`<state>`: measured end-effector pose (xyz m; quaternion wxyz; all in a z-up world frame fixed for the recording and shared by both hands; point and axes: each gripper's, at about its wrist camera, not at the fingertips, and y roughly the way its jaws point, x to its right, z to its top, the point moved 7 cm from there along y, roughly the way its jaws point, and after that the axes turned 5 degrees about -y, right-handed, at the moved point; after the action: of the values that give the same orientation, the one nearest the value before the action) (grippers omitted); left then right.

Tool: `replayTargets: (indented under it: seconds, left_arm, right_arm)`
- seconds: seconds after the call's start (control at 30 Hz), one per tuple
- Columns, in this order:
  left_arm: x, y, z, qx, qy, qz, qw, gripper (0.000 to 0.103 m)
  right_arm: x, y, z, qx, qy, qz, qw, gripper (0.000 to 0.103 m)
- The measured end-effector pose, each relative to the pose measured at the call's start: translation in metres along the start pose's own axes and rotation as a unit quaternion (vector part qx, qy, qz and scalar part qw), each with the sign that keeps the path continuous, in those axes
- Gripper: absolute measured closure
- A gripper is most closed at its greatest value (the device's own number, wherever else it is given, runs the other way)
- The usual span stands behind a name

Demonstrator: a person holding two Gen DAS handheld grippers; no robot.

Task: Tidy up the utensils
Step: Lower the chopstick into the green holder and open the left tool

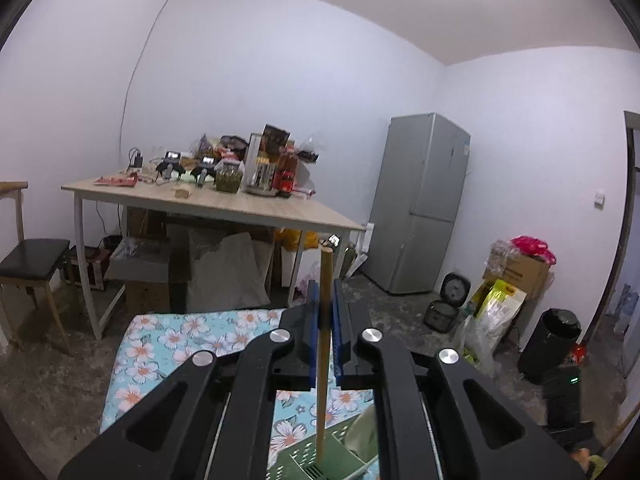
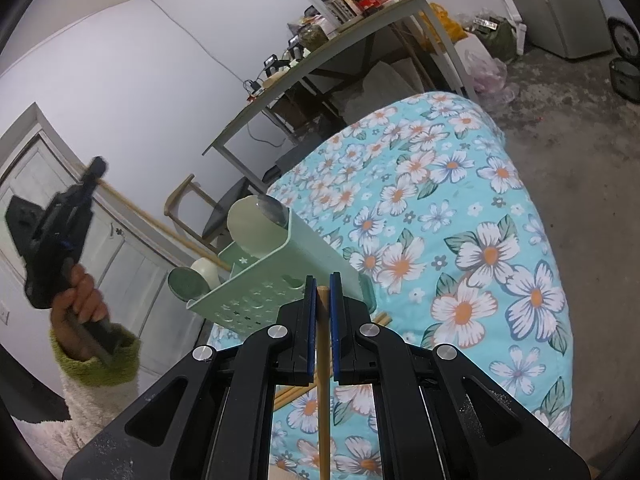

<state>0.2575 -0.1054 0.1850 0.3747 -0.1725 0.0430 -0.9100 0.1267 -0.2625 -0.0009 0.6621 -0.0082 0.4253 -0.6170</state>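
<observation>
Left claw: clamps a wooden chopstick, tip lowered into the green utensil caddy for sorting. Right claw: grips a second chopstick, waiting.

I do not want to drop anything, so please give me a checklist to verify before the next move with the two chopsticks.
1. Left tool is shut on its chopstick: ok.
2. Lower end of that chopstick is inside the green holder: ok.
3. Right tool is shut on the second chopstick: ok.
4. Free room beside the spoons in the holder: cannot tell.
5. All loose chopsticks are off the floral cloth: not ok, some lie there.
</observation>
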Motion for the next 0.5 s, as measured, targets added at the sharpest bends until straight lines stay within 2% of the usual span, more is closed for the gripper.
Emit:
replayTargets:
  seconds: [0.2, 0.37, 0.43, 0.5]
  left_arm:
    - [-0.008, 0.03, -0.031, -0.03, 0.011, 0.026, 0.9991, 0.097]
    - [-0.013, 0.035, -0.053, -0.06, 0.008, 0.033, 0.9976, 0.097]
    - [-0.014, 0.035, -0.056, -0.066, 0.007, 0.034, 0.9972, 0.093]
    - [-0.015, 0.032, -0.056, -0.067, 0.004, 0.037, 0.9971, 0.084]
  right_arm:
    - [0.003, 0.0, -0.001, -0.001, 0.003, -0.001, 1.0, 0.099]
    - [0.005, 0.001, -0.003, -0.005, 0.006, -0.004, 1.0, 0.099]
    - [0.004, 0.002, -0.003, -0.005, 0.008, -0.004, 1.0, 0.099]
    - [0.004, 0.002, -0.004, -0.005, 0.008, -0.003, 1.0, 0.099]
